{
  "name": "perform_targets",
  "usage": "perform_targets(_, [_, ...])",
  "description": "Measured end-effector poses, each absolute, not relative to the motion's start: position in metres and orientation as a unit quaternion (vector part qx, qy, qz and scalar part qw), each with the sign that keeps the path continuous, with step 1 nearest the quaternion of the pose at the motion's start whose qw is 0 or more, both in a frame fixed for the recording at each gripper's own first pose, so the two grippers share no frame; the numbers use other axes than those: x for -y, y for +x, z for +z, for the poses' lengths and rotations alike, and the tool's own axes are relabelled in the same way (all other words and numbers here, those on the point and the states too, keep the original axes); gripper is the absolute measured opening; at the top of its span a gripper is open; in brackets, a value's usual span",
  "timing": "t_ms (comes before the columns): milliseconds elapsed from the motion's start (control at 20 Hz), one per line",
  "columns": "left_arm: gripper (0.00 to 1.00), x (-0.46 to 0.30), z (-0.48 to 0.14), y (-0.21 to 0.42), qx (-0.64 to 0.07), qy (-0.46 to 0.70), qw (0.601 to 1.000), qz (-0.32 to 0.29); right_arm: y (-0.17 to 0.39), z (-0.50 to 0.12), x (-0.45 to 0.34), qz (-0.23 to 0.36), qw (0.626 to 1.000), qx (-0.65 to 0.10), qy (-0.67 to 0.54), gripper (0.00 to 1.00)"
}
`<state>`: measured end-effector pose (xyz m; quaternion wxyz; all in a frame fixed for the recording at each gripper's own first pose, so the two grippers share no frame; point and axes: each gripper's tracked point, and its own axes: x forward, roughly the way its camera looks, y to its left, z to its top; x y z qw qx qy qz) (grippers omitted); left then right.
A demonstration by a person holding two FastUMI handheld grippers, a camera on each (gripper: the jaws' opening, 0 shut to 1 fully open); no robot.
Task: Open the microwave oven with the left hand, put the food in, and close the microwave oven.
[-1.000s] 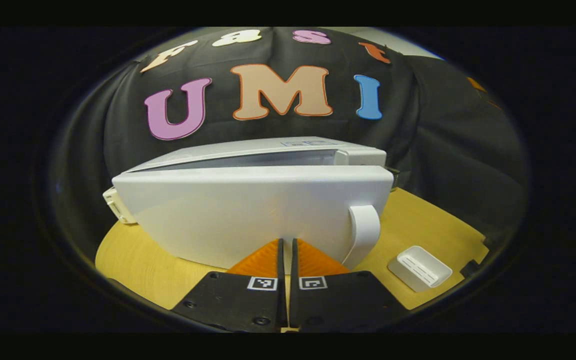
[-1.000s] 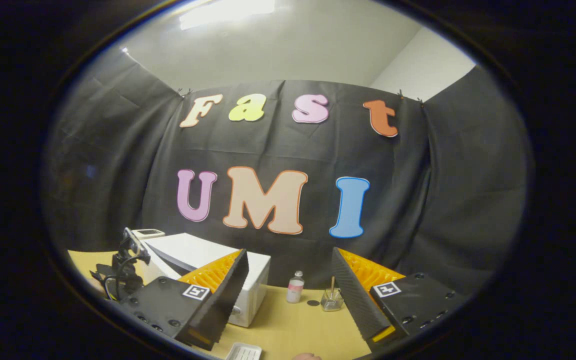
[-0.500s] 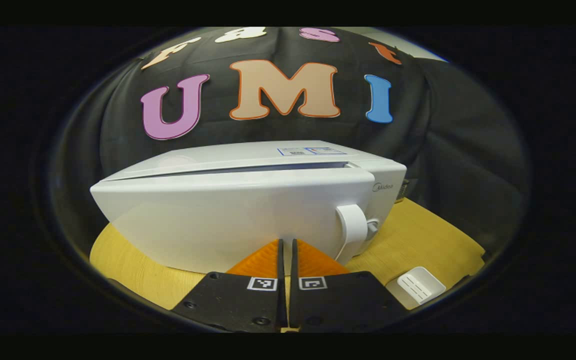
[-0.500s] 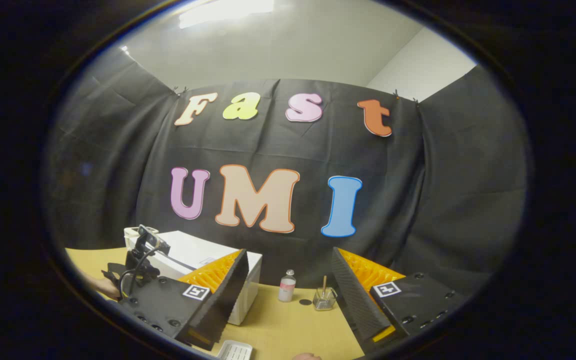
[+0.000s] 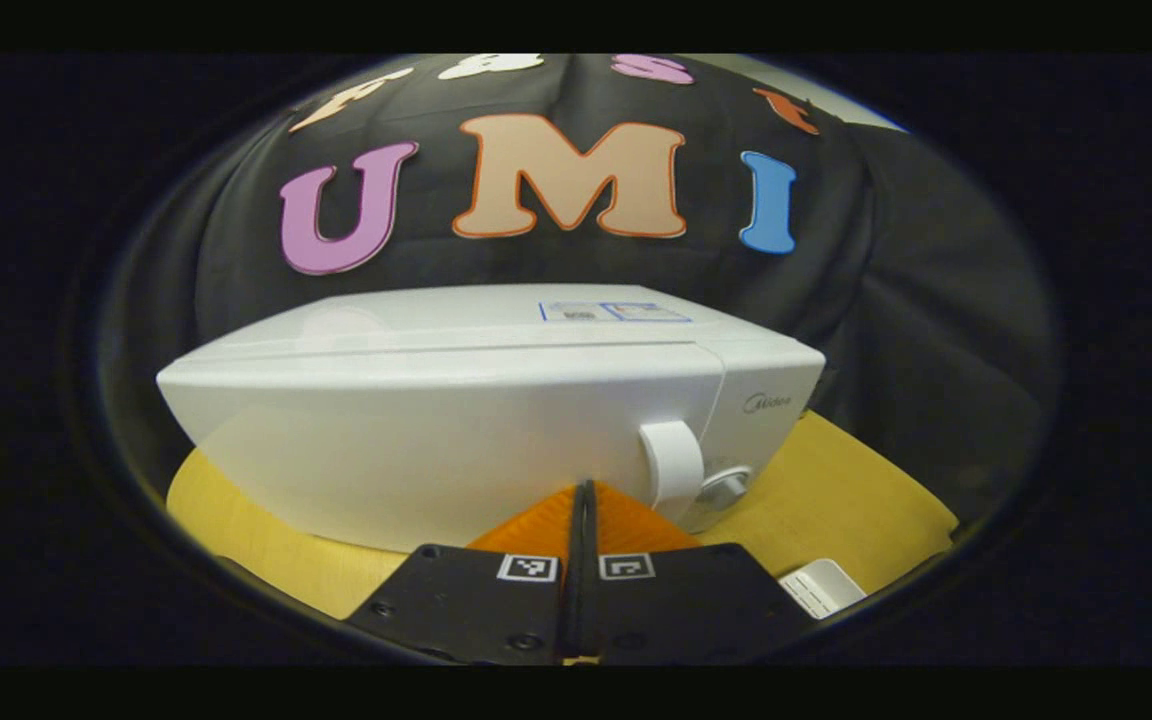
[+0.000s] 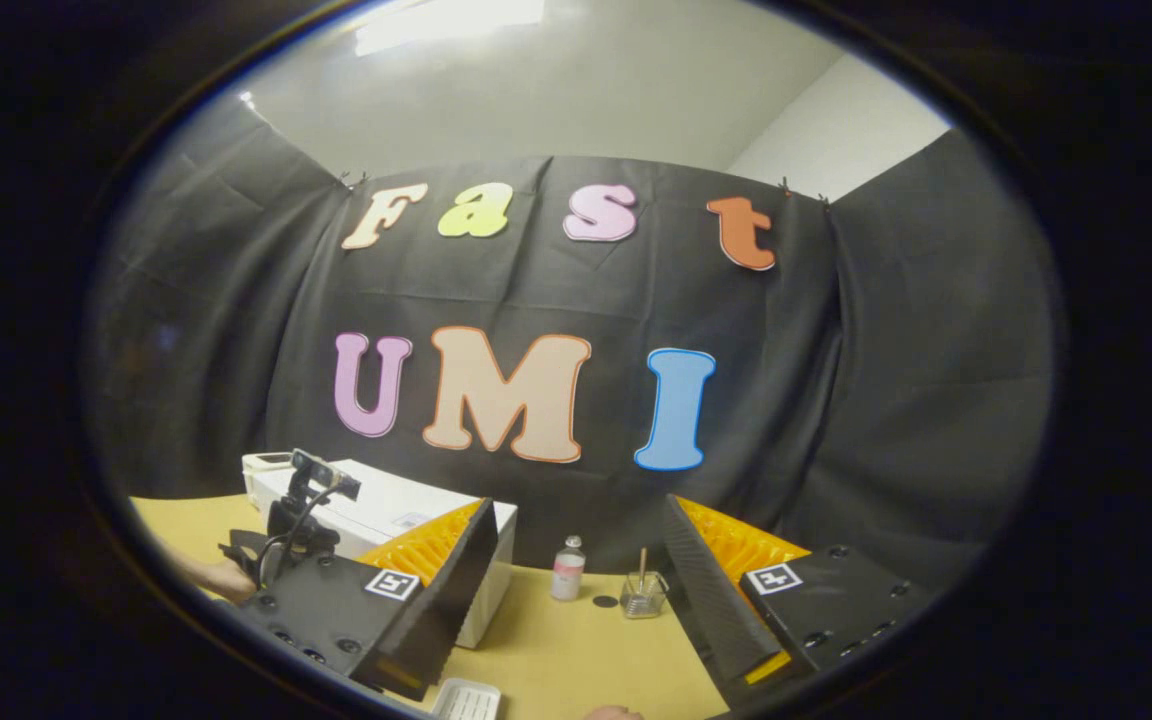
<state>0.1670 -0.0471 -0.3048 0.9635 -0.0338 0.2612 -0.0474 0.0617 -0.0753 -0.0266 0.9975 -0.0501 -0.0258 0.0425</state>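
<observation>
A: Biggest thing first: where is the microwave oven?

B: On the yellow table, straight ahead of the left gripper and filling the middle of the left gripper view. Its long axis runs side to side across that view, and the door looks flush with the body, no gap showing along the top edge.

A: So the closing step looks done?

B: I'd judge it done or nearly so. The left gripper's tips sit right at the lower front of the door, just left of the white handle; whether they actually touch it I can't tell.

A: And the food?

B: I can't see inside, so I can't confirm it. A small white ribbed tray lies on the table to the right of the left gripper, well in front of the oven.

A: How do the grippers stand?

B: The left one has its fingers pressed together with nothing between them. The right gripper is spread wide and empty, raised over the table and pointing at the back wall, with a small bottle and a glass jar beyond it.

A: Which hand is nearer the oven?

B: The left, clearly. In the right gripper view the oven sits off to the left.
</observation>
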Motion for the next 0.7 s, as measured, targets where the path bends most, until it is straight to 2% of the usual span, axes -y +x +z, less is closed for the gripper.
perform_targets(250, [0.01, 0.032, -0.288, 0.16, -0.251, -0.015, 0.967, -0.049, 0.059, -0.025, 0.079, 0.033, 0.999, 0.026, -0.034, 0.96])
perform_targets(450, [0.06, 0.017, -0.276, 0.129, -0.243, -0.011, 0.969, -0.04, 0.056, -0.024, 0.065, 0.039, 0.998, 0.027, -0.035, 0.96])
perform_targets(550, [0.03, 0.01, -0.253, 0.108, -0.225, -0.006, 0.973, -0.047, 0.055, -0.025, 0.055, 0.044, 0.998, 0.026, -0.033, 0.96])
perform_targets(700, [0.14, -0.007, -0.208, 0.079, -0.171, 0.024, 0.984, -0.054, 0.052, -0.026, 0.041, 0.047, 0.998, 0.022, -0.03, 0.96])
